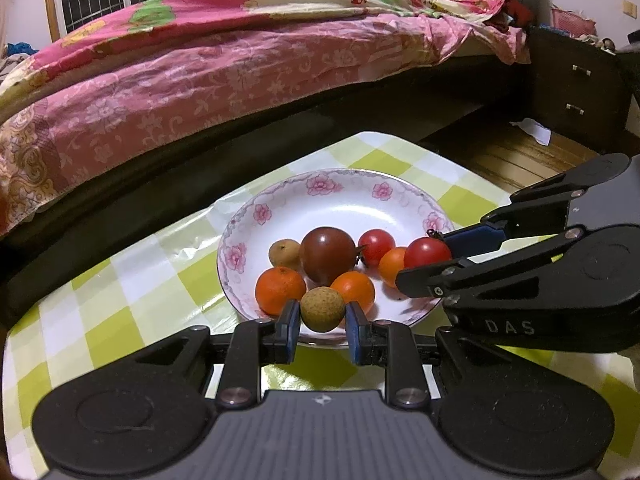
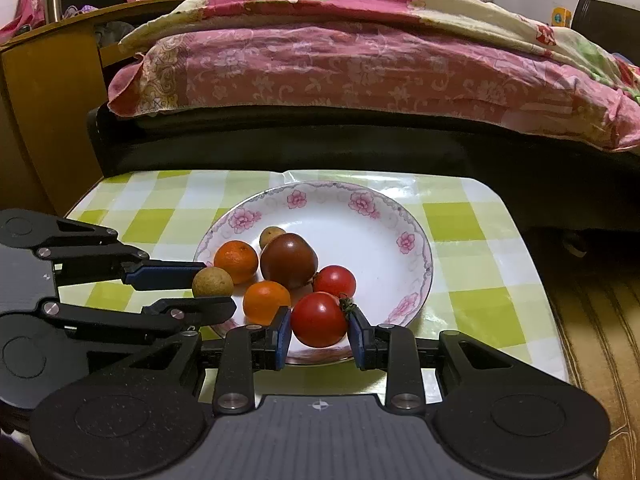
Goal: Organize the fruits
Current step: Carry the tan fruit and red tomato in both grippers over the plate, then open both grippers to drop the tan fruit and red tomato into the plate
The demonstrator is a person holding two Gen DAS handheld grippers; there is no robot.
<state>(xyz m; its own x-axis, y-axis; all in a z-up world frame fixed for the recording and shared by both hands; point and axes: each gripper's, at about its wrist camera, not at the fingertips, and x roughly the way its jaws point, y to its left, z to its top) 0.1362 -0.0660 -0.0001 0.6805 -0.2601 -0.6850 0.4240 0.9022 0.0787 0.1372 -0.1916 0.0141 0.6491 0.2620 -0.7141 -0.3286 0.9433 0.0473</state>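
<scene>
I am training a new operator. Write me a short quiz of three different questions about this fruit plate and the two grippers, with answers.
1. True or false: the left gripper brackets a red tomato.
2. Which fruit sits between the right gripper fingers? A) orange B) red tomato C) brown longan
3. Fill in: all fruit lies on the white ____ with pink flowers.

Key: 1 false, it brackets the brown longan; 2 B; 3 plate.

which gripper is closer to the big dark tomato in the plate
Left, narrowly. The left gripper brackets a brown longan just in front of the dark tomato; the right gripper brackets a red tomato slightly farther away.
</scene>
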